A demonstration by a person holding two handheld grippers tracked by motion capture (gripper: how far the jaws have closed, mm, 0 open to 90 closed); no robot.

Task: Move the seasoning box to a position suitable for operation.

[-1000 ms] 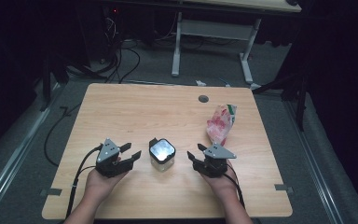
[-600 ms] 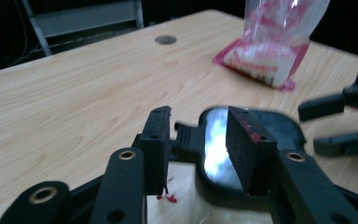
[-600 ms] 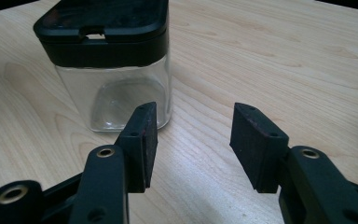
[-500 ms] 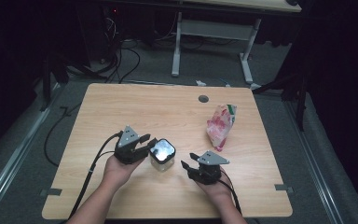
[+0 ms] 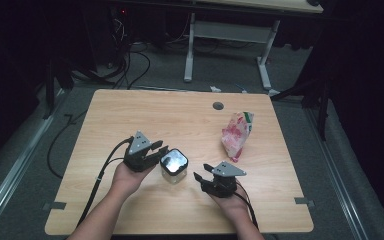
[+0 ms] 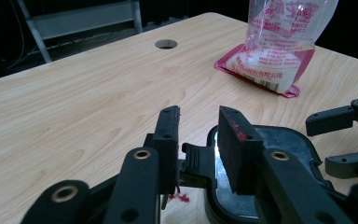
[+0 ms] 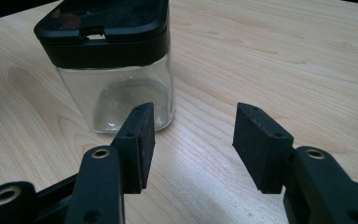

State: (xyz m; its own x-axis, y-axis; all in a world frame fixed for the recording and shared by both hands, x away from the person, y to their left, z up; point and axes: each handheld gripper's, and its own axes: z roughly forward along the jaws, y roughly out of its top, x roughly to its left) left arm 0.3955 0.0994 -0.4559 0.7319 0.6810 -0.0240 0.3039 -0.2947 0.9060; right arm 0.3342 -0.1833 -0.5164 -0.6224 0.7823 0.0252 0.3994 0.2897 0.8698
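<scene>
**Left gripper brought in on the jar lid's latch**

The tabletop [image 5: 130,115] is seen from above as a broad wooden sheet with rounded corners, and most of it lies bare: the whole far half and the left side are left open for movement. A round cable hole [image 5: 218,106] is set near the far edge. Dark floor and cables are seen beyond all four edges.

A pink and white bag [image 5: 236,134] is laid toward the right edge, well apart from both hands; in the left gripper view it [image 6: 279,46] is seen standing up from the wood beyond the jar.

The clear glass jar [image 5: 173,166] with its black lid [image 7: 103,25] is stood upright near the front middle, between the two grippers and well inside the front edge.

The left gripper [image 5: 152,152] is held just beside the jar's left side. Its jaws have just been closing, and in the left gripper view the lid's small latch tab [image 6: 196,161] is caught between them; whether the pads already press on it cannot be told.

The right gripper [image 5: 201,179] is held low, near the jar's right front, with bare wood around it. Its jaws are spread wide over the tabletop, nothing between them, and the jar [image 7: 116,88] is seen just beyond the left pad, not touched.
</scene>
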